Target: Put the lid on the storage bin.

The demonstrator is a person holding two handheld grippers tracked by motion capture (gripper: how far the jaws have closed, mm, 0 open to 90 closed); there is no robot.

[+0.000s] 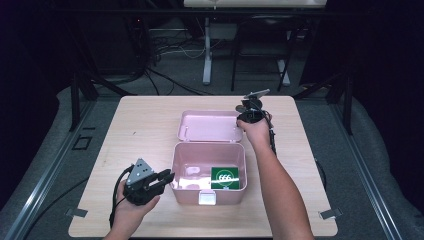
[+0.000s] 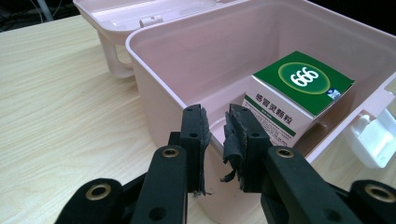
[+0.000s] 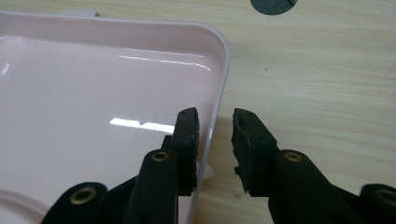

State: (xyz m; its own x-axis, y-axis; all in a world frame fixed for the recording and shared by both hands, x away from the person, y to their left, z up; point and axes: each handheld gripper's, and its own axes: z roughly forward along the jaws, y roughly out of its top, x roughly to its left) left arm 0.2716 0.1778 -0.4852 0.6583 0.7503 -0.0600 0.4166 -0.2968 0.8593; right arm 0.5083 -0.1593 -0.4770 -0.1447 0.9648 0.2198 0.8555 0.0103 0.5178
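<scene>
- The desk point(image 1: 150, 120) is seen carrying an open pink box point(image 1: 181, 170), its lid point(image 1: 210, 126) laid flat on the far side.
- The box wall is straddled at its left rim by the left gripper point(image 2: 215, 122); its jaws are drawn nearly together on the rim, so the box is judged to be steadied.
- The lid lies just under the right gripper point(image 3: 215, 128), its right edge running away between the jaws. These are apart, with no pad seen pressing yet.
- The right hand point(image 1: 256, 131) is the nearer one to the lid, so closing the box probably falls to it.
- A green-topped carton point(image 2: 301, 84) is seen inside the box, ahead and right of the left gripper.
</scene>
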